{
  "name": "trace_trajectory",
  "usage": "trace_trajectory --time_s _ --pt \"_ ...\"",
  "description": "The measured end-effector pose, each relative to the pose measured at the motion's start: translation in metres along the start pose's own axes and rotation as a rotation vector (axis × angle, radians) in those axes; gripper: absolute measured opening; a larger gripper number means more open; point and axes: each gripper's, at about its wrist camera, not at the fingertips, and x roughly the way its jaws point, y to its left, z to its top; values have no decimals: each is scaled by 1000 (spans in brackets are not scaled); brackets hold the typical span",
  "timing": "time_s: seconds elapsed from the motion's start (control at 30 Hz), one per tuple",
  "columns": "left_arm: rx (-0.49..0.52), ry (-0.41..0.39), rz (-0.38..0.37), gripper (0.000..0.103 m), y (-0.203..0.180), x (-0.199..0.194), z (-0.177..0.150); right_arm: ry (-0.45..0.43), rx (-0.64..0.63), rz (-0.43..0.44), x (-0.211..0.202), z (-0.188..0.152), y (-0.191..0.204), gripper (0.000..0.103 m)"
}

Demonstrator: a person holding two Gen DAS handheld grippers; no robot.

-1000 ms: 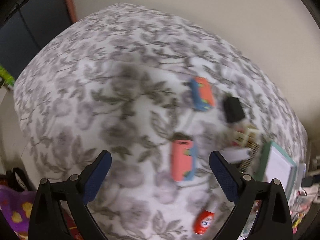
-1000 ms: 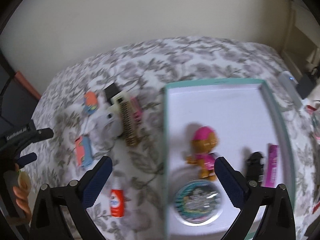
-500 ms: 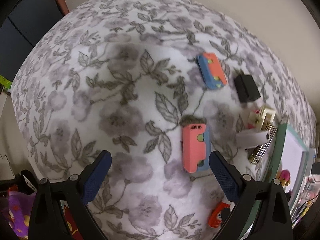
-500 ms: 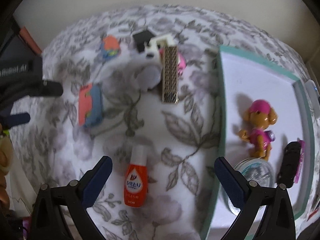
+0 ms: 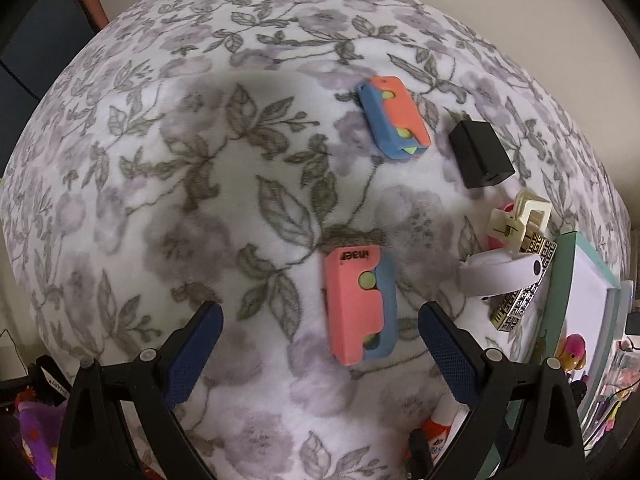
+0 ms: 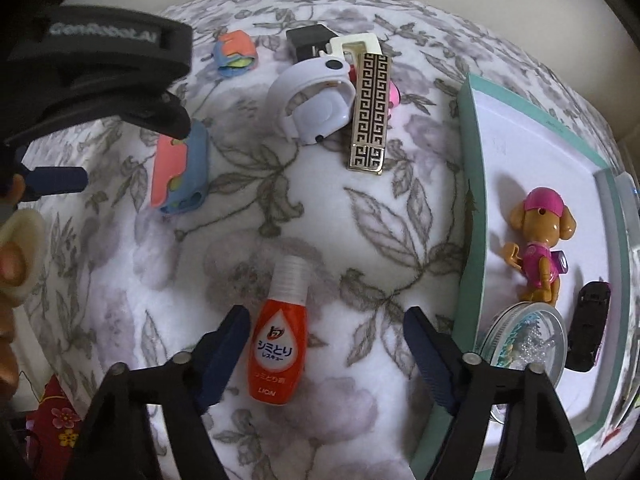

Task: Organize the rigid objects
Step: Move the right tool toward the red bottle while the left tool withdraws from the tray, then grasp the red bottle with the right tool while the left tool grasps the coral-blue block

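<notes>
My left gripper (image 5: 320, 340) is open and empty, low over a pink and blue toy (image 5: 360, 304) that lies between its fingers. A second pink and blue toy (image 5: 394, 116) lies farther off. My right gripper (image 6: 326, 344) is open and empty, with a red Lion bottle (image 6: 280, 344) lying between its fingers, nearer the left one. The near toy (image 6: 180, 172) also shows in the right wrist view, under the left gripper (image 6: 100, 80). A teal tray (image 6: 474, 200) at the right holds a dog figure (image 6: 540, 240), a round tin (image 6: 524, 336) and a black car (image 6: 590, 324).
On the floral cloth (image 5: 160, 200) lie a black block (image 5: 480, 154), a white ring device (image 6: 316, 104), a gold patterned bar (image 6: 370, 112) and a cream clip (image 5: 520, 220). The tray's edge (image 5: 560, 280) shows at the right of the left wrist view.
Both grippers have moved down and closer to the cloth. The near toy now sits between the left fingers, and the red bottle between the right fingers.
</notes>
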Motion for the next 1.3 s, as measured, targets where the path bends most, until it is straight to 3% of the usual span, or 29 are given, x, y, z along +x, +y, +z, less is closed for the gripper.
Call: trace_trajectory --time_s 0.07,0.3,0.47,0.5,0.53,0.57,1.1,1.3 --pt "17 -7 13 98 -4 3 0 1 8 9 0 0 -1 76" --pt "49 -19 45 98 -14 11 0 8 -3 21 -6 2 -4 50" --pt "75 -17 74 95 -26 19 0 23 -24 6 -3 -1 4 47" --pt "77 -17 78 90 -29 20 0 26 -24 5 -2 -2 4 47" --pt "79 -15 82 78 -31 22 -1 28 -23 6 -1 -2 4 47" --pt "76 -13 67 76 -34 24 -2 28 -21 8 -1 -2 4 47" --pt "103 38 78 72 -51 53 -18 14 -53 -8 1 -3 8 46" --pt "121 31 54 48 -56 53 -23 14 -28 4 0 -2 3 34"
